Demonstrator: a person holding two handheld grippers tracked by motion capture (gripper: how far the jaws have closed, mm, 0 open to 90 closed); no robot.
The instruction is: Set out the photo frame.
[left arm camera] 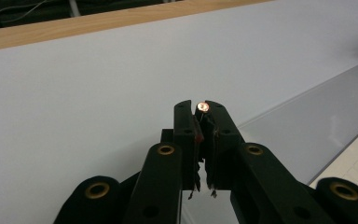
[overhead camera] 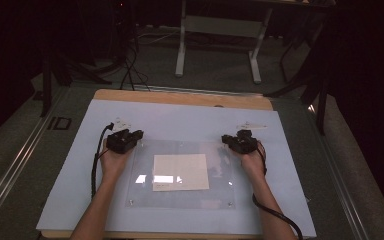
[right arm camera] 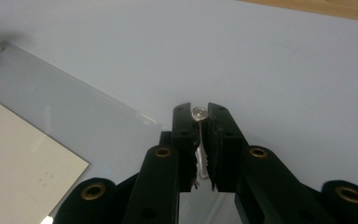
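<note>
Tiny held parts [left arm camera: 203, 107] unidentifiable.

Red LED [left arm camera: 203, 107] and clear LED [right arm camera: 198, 113], each clamped upright.

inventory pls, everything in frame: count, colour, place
small round copper-coloured part with thin wire legs: 1, reddish, pinched at the left gripper's tips
small round clear part with thin wire legs: 1, clear/silver, pinched at the right gripper's tips
clear plastic sheet: 1, see-through, centre of the mat
cream paper sheet: 1, off-white, at the clear sheet's middle
pale blue mat: 1, covers most of the table
wooden table: 1, tan, edge shows behind the mat
white-framed table: 1, on the floor at the back
left gripper: 1, black, by the clear sheet's far left corner, shut
right gripper: 1, black, by its far right corner, shut
forearms: 2, entering from the bottom edge
</note>
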